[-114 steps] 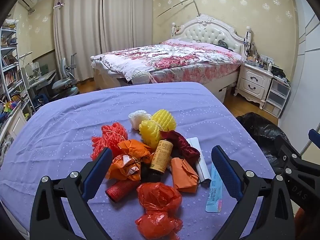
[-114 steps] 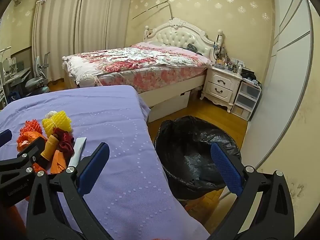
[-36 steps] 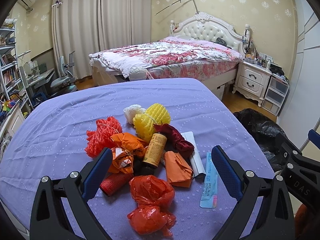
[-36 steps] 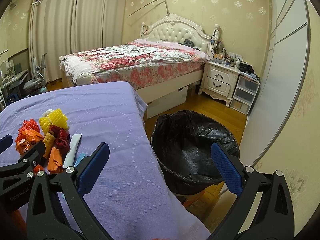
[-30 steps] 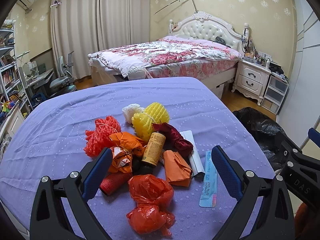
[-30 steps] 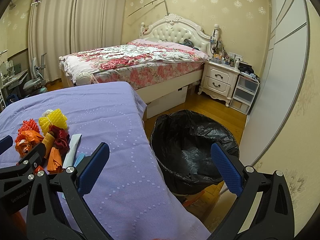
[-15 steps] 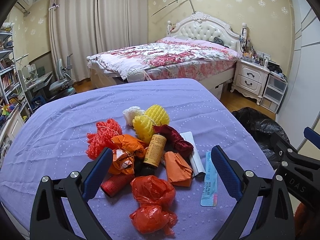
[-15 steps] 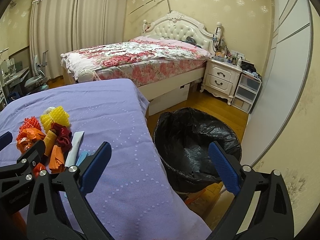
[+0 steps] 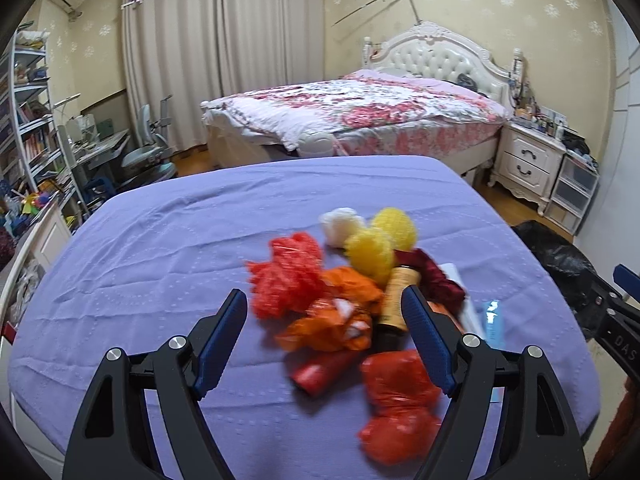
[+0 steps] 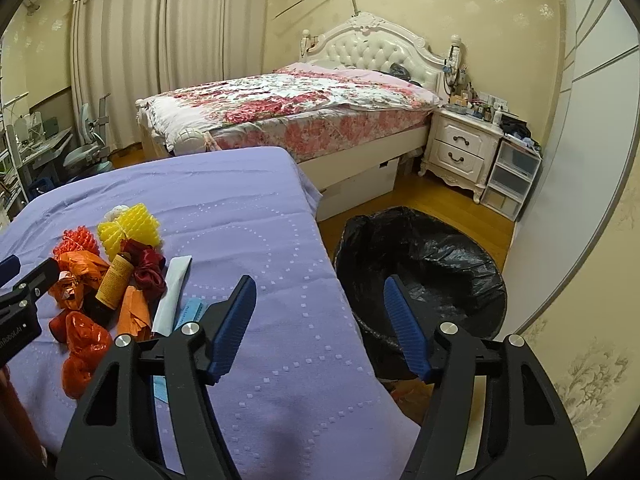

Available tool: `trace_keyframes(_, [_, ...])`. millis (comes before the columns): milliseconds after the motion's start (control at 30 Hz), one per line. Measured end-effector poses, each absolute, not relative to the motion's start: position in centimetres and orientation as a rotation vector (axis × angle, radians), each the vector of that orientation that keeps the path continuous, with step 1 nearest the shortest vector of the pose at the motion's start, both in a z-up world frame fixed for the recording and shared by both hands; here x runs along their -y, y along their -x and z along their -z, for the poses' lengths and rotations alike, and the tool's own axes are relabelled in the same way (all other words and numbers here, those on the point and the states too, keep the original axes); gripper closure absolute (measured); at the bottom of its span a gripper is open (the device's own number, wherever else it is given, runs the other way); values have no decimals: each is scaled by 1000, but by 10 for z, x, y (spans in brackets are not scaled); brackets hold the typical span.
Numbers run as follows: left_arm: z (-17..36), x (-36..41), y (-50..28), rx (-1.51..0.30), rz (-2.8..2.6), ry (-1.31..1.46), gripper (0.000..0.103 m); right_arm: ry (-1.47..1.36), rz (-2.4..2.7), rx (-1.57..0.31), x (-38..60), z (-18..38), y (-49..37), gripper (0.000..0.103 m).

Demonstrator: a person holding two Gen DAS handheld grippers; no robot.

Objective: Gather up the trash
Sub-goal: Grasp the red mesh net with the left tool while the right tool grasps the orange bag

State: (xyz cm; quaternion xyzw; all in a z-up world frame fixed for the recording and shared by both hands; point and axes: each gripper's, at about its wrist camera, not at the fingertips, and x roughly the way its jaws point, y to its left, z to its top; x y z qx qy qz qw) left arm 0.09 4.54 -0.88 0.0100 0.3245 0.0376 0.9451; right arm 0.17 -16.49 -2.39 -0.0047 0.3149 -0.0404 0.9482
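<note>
A pile of trash lies on the purple table (image 9: pixel 168 248): red foam net (image 9: pixel 286 276), orange wrapper (image 9: pixel 332 320), yellow foam nets (image 9: pixel 370 250), brown bottle (image 9: pixel 398 292), red plastic bag (image 9: pixel 400 396), dark red cloth, white and blue packets. My left gripper (image 9: pixel 324 338) is open and empty, its jaws either side of the orange wrapper, above the pile. My right gripper (image 10: pixel 318 326) is open and empty over the table's right edge, next to the black-lined trash bin (image 10: pixel 420 272). The pile also shows in the right wrist view (image 10: pixel 108 276).
A bed (image 9: pixel 360 116) stands behind the table, with a white nightstand (image 10: pixel 460 152) and plastic drawers (image 10: pixel 512 178) to its right. A desk, chair and bookshelf (image 9: pixel 28 128) fill the left side. A wall (image 10: pixel 580 200) stands right of the bin.
Both grippers' jaws have narrowed from wide open. My left gripper has shifted left over the pile, so the trash now sits further right in its view, blurred by motion.
</note>
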Motion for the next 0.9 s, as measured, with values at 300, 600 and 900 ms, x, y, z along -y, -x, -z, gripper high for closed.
trace_keyframes(300, [7, -89, -23, -706, -126, 6, 21, 7, 32, -631, 145, 18, -16, 28])
trace_keyframes(600, [18, -89, -52, -767, -69, 3, 20, 36, 2, -649, 126, 20, -32, 28])
trace_keyframes(900, [28, -103, -70, -836, 55, 87, 42, 56, -17, -677, 112, 27, -41, 28])
